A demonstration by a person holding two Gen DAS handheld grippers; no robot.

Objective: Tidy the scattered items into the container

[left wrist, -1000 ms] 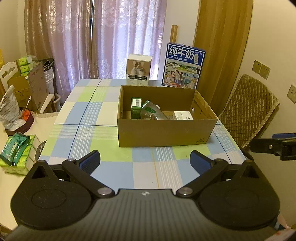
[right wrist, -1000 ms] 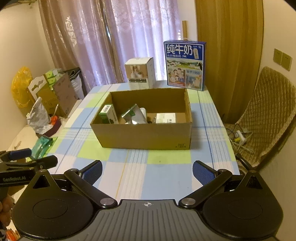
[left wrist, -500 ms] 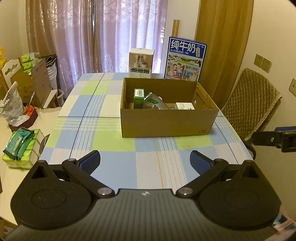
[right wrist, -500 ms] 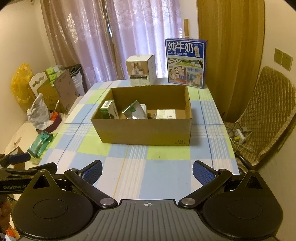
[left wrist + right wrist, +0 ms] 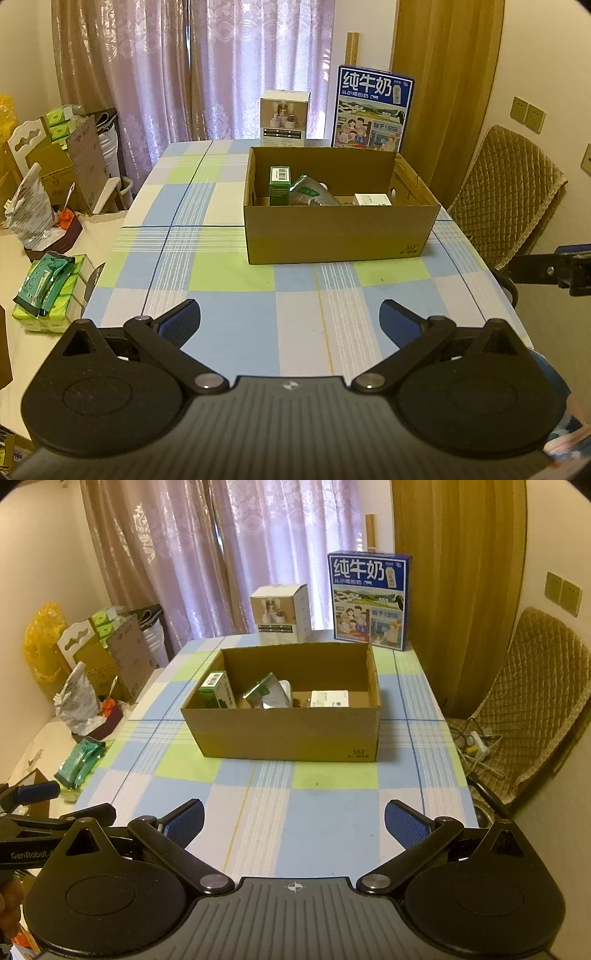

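Purple and tan curtains (image 5: 236, 554) fill the top of both views, above a table (image 5: 229, 280) covered in a blue, green and white checked cloth. The open cardboard box (image 5: 291, 731) stands on the table in the centre of the right wrist view and right of centre in the left wrist view. Inside it a green carton (image 5: 217, 691) stands upright at the left end, a silvery pouch (image 5: 266, 694) leans just beside it in the middle, and a white box (image 5: 329, 699) lies toward the right. Behind the cardboard box, at the far table edge, stand a white product box (image 5: 284, 119) and a blue milk carton case (image 5: 373, 109). A quilted chair (image 5: 532, 701) sits at the right of the frame. Green tissue packs (image 5: 48, 291) lie on a lower surface at the left.

The left gripper (image 5: 290, 317) hangs over the near table edge at the bottom of its frame, jaws spread wide with nothing between them. The right gripper (image 5: 294, 819) is likewise low in its frame, jaws wide apart and holding nothing.
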